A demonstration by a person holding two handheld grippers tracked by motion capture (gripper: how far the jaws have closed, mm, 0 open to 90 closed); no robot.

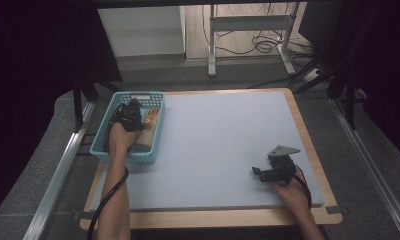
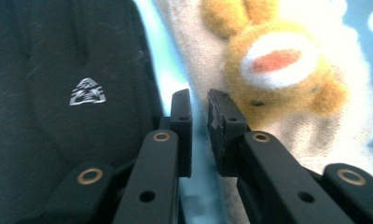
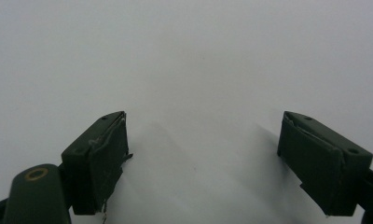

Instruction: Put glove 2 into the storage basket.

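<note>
Left gripper [image 1: 133,111] is down in the basket [image 1: 102,145], jaws nearly closed on nothing, plush [image 2: 273,60] just beside them. Right gripper [image 1: 268,172] released over the counter [image 1: 218,140]. Grasp not yet made.

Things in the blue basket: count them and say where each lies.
2, perhaps more hidden. In the basket, a black cloth item lies on one side; a yellow plush toy lies beside it on a beige cloth. The left hand-held gripper sits between them, jaws nearly closed on nothing.
</note>
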